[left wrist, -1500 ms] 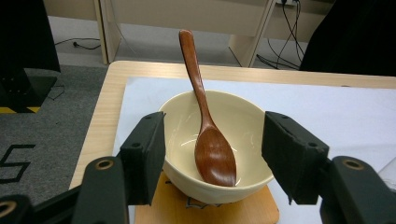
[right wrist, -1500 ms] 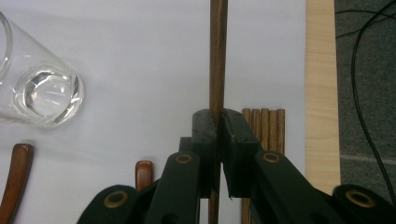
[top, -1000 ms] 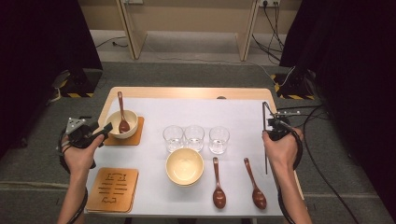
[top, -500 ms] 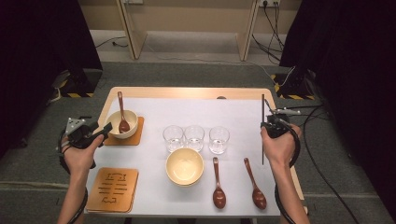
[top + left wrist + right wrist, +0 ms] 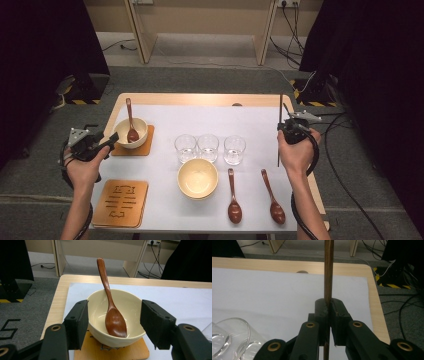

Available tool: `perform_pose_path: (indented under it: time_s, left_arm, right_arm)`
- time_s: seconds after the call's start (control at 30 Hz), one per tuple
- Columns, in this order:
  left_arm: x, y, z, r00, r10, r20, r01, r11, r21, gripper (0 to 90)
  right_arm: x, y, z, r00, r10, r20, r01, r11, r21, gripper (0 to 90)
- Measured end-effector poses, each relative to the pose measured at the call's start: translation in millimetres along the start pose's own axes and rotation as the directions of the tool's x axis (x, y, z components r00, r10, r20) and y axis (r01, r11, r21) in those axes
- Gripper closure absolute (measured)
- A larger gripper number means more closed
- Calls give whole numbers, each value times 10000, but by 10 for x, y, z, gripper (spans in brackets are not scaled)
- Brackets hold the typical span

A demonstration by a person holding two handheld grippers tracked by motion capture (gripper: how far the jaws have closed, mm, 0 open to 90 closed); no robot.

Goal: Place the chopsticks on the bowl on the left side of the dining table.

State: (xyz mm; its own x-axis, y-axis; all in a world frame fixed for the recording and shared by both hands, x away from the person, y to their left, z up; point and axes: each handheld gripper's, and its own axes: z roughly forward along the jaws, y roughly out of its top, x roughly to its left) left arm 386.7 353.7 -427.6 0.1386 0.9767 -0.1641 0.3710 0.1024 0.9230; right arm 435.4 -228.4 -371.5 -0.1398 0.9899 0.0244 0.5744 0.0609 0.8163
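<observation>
1. right gripper [image 5: 291, 131]: jaws clamped tight on a thin dark stick [image 5: 279, 127], likely a chopstick, held upright above the table's [image 5: 175, 99] right side.
2. since a second ago the stick has shifted slightly toward the far edge; it looks mid-carry, not yet placed.
3. left gripper [image 5: 113, 322]: jaws wide, one on each side of the bowl [image 5: 113, 315], not pressing it that i can see; unmoved.
4. that bowl sits on a coaster [image 5: 145, 147] with a spoon [image 5: 110, 305] leaning in it.
5. outward: three glasses [image 5: 209, 147], a second bowl [image 5: 197, 177], two spoons [image 5: 252, 192], and an empty coaster [image 5: 120, 202] near the front-left edge.
6. open room: bare white mat [image 5: 200, 120] beyond the glasses.
</observation>
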Motion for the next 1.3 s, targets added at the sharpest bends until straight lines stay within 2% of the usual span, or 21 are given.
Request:
perform_pose_path:
  time_s: [0.4,0.73,1.3]
  left_arm:
    - [1,-16,-73,10000,19,-95,-19,10000,-58,395]
    - [4,-37,-112,9999,27,-128,-27,10000,-20,394]
    - [25,-40,-146,9998,-23,-175,22,10000,-78,393]
  right_arm:
    - [63,62,34,9998,-191,-77,183,9961,-864,846]
    - [138,137,69,9993,-298,-213,263,9885,-1488,847]
    - [291,243,157,9982,-413,-441,316,9788,-2022,846]
